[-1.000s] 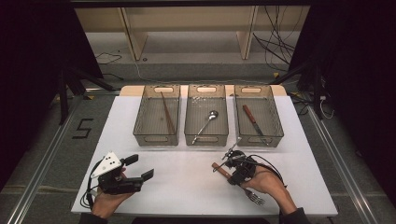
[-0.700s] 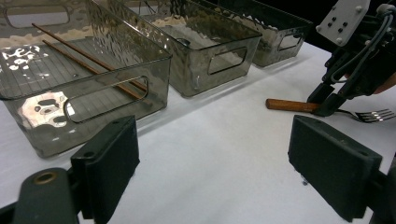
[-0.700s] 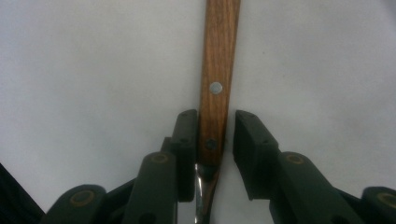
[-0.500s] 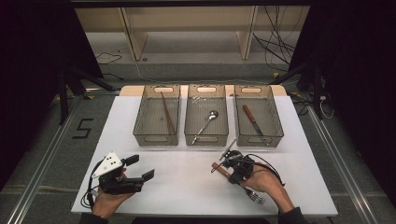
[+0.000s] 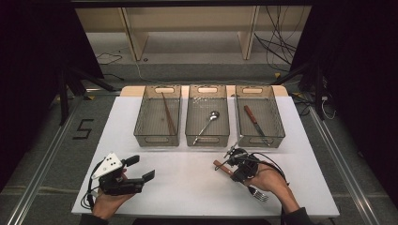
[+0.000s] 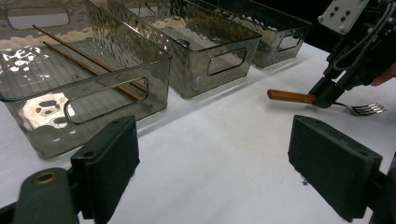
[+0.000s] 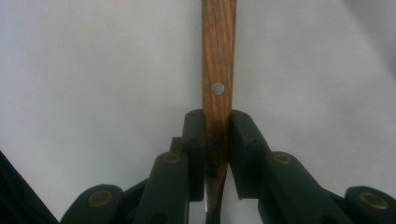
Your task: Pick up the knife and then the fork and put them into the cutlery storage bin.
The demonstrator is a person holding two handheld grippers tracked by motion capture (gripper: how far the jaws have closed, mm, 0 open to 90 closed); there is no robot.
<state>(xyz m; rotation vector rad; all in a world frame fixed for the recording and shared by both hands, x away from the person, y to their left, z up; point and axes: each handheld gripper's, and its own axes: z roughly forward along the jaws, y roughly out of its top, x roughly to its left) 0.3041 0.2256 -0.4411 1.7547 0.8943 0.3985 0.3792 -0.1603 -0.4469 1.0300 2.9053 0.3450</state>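
Lower left of the high view, the left gripper (image 5: 141,169) rests on the white table (image 5: 187,187), jaws wide apart and holding nothing, bare tabletop ahead. Three clear bins (image 5: 207,115) line the far edge. Lower right, the right gripper (image 5: 232,165) has just closed on the fork (image 7: 218,70)'s wooden handle; the hand hides its neck.
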